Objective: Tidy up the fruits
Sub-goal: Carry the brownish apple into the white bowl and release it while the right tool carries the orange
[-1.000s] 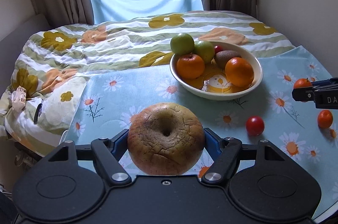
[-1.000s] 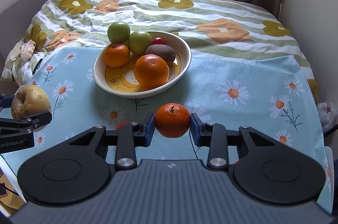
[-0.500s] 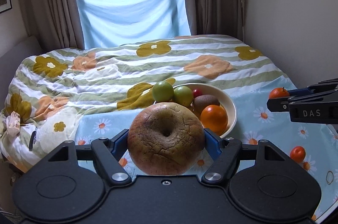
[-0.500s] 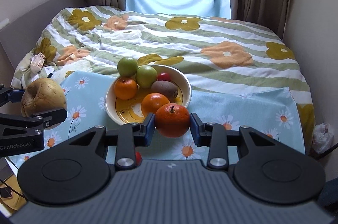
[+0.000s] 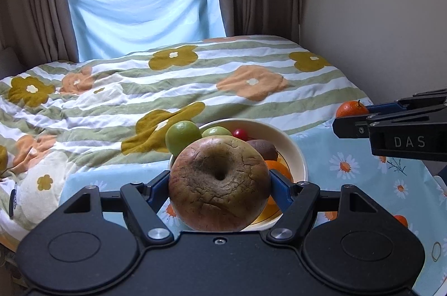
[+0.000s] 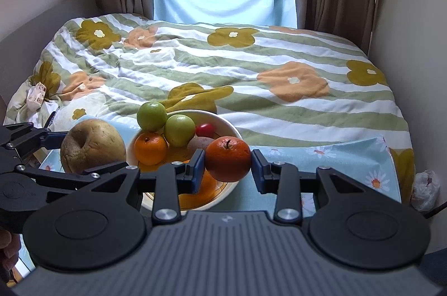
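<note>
The left tongs [image 5: 219, 181] are clamped on a large, brownish-green, cracked-skinned apple-shaped fruit [image 5: 219, 181], blue pads pressing its two sides across its widest part, dimple turned toward the camera; that wide grip suits so bulky a fruit. The right tongs [image 6: 227, 159] are clamped on a small round orange tangerine with a dark stem [image 6: 227, 159], stem up, pinched at its middle. Both fruits hang in the air above the near edge of the cream ceramic bowl with a yellow pattern inside [image 6: 232, 128], which sits on the bench under a light-blue daisy-print cloth [image 6: 349, 150], close to the bench's far edge where it meets the bed with a striped, flowered quilt [image 6: 251, 66]. The bowl already carries two green apples, two oranges, a brown kiwi and a small red fruit, so I judge each hand is bringing its fruit to be set in there together. One more small orange fruit [image 5: 401, 220] lies on the cloth toward the bench's right edge. Against the earlier frames, both hands have risen and come nearer the bowl: it now sits lower and partly behind the held fruits, more window shows, and the loose red fruit is out of sight. The grips are unchanged.
</note>
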Tool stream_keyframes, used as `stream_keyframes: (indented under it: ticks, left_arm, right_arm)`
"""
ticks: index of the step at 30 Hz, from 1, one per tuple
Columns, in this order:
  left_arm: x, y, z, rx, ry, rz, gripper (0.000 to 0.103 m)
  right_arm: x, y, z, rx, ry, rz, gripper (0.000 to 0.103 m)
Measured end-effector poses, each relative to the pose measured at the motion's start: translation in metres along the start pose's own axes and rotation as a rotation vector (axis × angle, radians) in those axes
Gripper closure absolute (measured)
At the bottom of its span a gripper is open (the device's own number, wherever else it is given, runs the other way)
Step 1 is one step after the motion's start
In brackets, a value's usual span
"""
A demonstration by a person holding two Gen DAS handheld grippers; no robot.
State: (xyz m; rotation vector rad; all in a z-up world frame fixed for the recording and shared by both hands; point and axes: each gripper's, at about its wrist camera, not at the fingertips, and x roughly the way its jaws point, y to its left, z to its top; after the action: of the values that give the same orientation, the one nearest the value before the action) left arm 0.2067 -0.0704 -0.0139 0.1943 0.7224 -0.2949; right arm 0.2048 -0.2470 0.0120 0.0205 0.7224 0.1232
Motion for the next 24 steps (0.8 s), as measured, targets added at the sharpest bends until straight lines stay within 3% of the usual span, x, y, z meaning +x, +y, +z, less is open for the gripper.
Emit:
stream_keyframes:
  ticks: [11,24]
  left_arm:
    - [0.056,0.003,-0.003,0.049,0.081,-0.049,0.026]
    - [0.078,0.008,-0.011,0.068,0.118,-0.075,0.024]
  right_arm:
    - [0.044,-0.001,0.007,0.025,0.061,-0.024,0.053]
    - [0.066,-0.007,0.008,0.064,0.102,-0.051,0.053]
